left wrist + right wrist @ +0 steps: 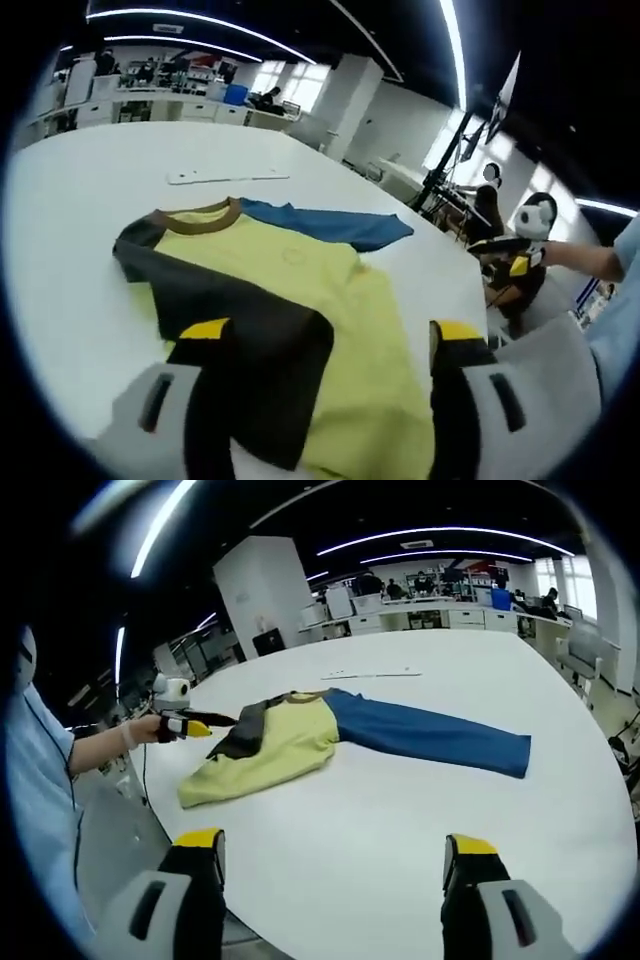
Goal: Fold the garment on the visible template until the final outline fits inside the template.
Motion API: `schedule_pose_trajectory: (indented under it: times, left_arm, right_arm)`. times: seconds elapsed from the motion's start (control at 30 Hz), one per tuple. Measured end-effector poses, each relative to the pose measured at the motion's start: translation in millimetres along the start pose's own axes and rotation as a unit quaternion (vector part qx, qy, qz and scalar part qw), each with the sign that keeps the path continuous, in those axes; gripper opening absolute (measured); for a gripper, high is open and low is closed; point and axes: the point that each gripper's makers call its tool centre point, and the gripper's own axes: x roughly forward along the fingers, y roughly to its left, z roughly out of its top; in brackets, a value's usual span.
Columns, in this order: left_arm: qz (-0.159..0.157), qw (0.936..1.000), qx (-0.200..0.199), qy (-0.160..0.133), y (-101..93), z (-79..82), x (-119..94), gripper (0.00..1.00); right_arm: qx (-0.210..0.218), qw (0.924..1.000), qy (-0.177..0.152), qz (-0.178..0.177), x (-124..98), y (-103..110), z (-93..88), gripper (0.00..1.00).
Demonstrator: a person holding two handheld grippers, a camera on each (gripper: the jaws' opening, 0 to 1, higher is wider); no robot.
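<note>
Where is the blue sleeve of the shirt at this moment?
In the right gripper view the blue sleeve lies stretched out flat on the white table, running rightward from the yellow body of the shirt, below the thin white strip.

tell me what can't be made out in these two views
- Template: no outline visible around the shirt on the white table in either view.
- White strip beyond the collar: too small to identify, both views.
- Shirt hem: left gripper view, hidden behind the left gripper.
- Right gripper: jaws apart, empty.

Yellow garment point(330, 300) — black and blue sleeves — white table point(400, 810)
</note>
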Motion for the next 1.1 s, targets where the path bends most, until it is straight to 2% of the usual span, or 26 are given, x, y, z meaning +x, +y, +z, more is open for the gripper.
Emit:
schedule_pose_trajectory:
  times: [0.23, 0.27, 0.37, 0.43, 0.57, 0.77, 0.87, 1.0, 1.1]
  left_arm:
    - [0.041, 0.9988, -0.022, -0.011, 26.4, -4.7, -22.4, 0.68]
    - [0.062, 0.9976, -0.031, -0.009, 36.4, -7.8, -26.6, 0.66]
    - [0.080, 0.9948, -0.062, -0.009, 51.7, -17.0, -33.9, 0.61]
    - [0.102, 0.9912, -0.084, -0.006, 62.5, -25.5, -40.4, 0.57]
    - [0.104, 0.9886, -0.109, -0.007, 66.4, -39.3, -48.2, 0.49]
    - [0.108, 0.9847, -0.137, -0.008, 61.7, -53.3, -53.5, 0.37]
    - [0.099, 0.9837, -0.150, -0.011, 57.3, -57.1, -53.0, 0.29]
    - [0.094, 0.9801, -0.174, -0.016, 57.3, -60.5, -49.5, 0.13]
    - [0.090, 0.9763, -0.195, -0.027, 58.7, -58.0, -45.9, 0.09]
  right_arm:
    - [0.003, 1.0000, 0.001, 0.003, 1.9, 3.2, -2.7, 0.91]
    - [0.003, 1.0000, 0.001, 0.004, 2.6, 4.2, -3.3, 0.91]
    - [0.003, 1.0000, 0.003, 0.004, 3.6, 5.0, -4.6, 0.91]
    - [0.005, 1.0000, 0.003, 0.005, 3.9, 5.6, -4.8, 0.91]
    - [0.005, 1.0000, 0.005, 0.006, 4.0, 5.9, -6.2, 0.91]
    - [0.005, 0.9999, 0.006, 0.006, 3.9, 6.1, -7.2, 0.91]
    - [0.005, 0.9999, 0.008, 0.007, 4.3, 6.6, -8.5, 0.91]
    - [0.006, 0.9999, 0.008, 0.008, 5.3, 7.9, -9.3, 0.91]
    - [0.004, 0.9999, 0.012, 0.009, 5.2, 8.9, -10.7, 0.91]
